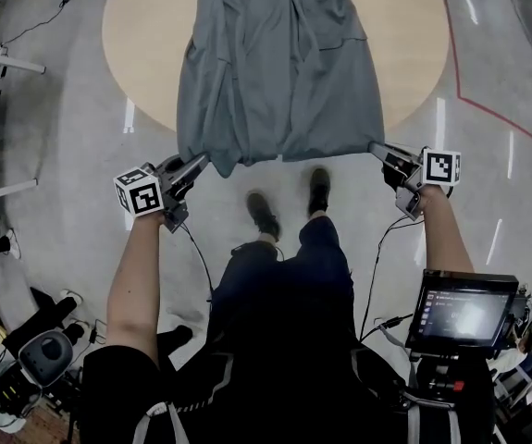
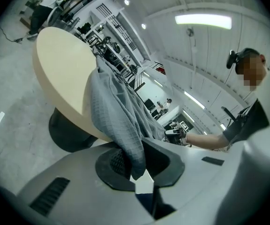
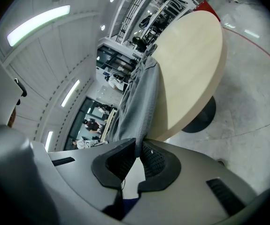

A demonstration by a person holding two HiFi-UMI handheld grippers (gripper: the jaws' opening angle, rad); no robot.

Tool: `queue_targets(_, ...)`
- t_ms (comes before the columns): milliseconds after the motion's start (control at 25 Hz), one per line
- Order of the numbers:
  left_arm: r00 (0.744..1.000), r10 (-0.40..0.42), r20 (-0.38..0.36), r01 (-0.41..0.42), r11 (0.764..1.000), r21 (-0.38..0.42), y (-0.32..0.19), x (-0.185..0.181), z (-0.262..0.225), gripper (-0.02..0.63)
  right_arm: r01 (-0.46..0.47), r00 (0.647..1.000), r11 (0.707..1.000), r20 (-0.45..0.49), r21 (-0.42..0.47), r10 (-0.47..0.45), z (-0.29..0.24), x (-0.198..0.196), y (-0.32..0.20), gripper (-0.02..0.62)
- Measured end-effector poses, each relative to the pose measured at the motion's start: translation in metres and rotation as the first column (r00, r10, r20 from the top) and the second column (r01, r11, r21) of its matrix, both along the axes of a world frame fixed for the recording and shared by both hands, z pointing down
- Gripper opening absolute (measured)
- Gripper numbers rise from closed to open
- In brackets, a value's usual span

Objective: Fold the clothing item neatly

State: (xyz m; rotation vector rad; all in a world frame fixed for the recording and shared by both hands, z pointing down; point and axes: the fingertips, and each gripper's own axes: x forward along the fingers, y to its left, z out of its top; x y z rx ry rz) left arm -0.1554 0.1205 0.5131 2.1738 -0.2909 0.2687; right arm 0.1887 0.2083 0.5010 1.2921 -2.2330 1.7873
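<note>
**Ana:** Where did the grey garment (image 1: 279, 72) lie at that point?

**Ben:** Most of it was spread on the round desk (image 1: 136, 35), and its near hem hung off the desk's near edge. The left tool (image 1: 199, 162) was clamped on the hem's left corner, just off that edge. The right tool (image 1: 378, 149) was pinched shut on the right corner, also just off the edge.

**Ana:** So the step in hand was the first long fold?

**Ben:** It looked that way: carrying the hem up and over toward the far side of the desk. To do it well, the person needed to keep both tools closed on the cloth and raise them together, level with each other above the desk. The hem sagged a little between the tools, so drawing them slightly apart would have straightened it.

**Ana:** Anything to guard against?

**Ben:** Each tool held only a small bite of fabric, so a jerk could have pulled a corner free. The cloth also lay in long ridges on the desk, and folding over them would probably have trapped creases. The garment's far end ran out of the head view beyond the desk's middle, so where to set the hem down could not be judged.
</note>
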Motion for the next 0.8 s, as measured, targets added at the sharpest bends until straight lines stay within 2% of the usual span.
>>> queue_targets(80, 1.0, 0.003, -0.015, -0.003, 1.0, 0.007, 0.006, 0.001, -0.01, 0.023, 0.011, 1.0, 1.0, 0.013, 0.02, -0.011, -0.008, -0.007, 0.0, 0.028)
queue_targets(160, 0.999, -0.001, -0.04, 0.001, 1.0, 0.008, 0.025, -0.01, -0.013, 0.023, 0.01, 0.999, 0.999, 0.032, 0.037, -0.011, -0.006, -0.033, 0.022, 0.028)
queue_targets(360, 0.995, 0.045, -0.091, -0.046, 0.999, -0.013, 0.159, -0.111, 0.029, 0.021, -0.051, 0.997, 0.997, 0.065, 0.06, 0.047, 0.051, -0.153, 0.157, 0.028)
queue_targets(440, 0.989, 0.053, -0.14, -0.062, 0.996, -0.059, 0.18, -0.125, 0.025, 0.021, -0.058, 0.996, 0.996, 0.067, 0.06, 0.054, 0.055, -0.176, 0.177, 0.028)
queue_targets(520, 0.979, 0.048, -0.199, -0.069, 0.993, -0.1, 0.172, -0.114, 0.004, 0.021, -0.042, 0.998, 0.995, 0.057, 0.092, 0.037, 0.04, -0.179, 0.163, 0.028)
queue_targets(800, 0.956, 0.097, -0.277, -0.124, 0.989, -0.079, 0.115, -0.061, -0.075, 0.021, -0.083, 0.996, 0.992, 0.034, 0.1, 0.08, -0.02, -0.156, 0.081, 0.028)
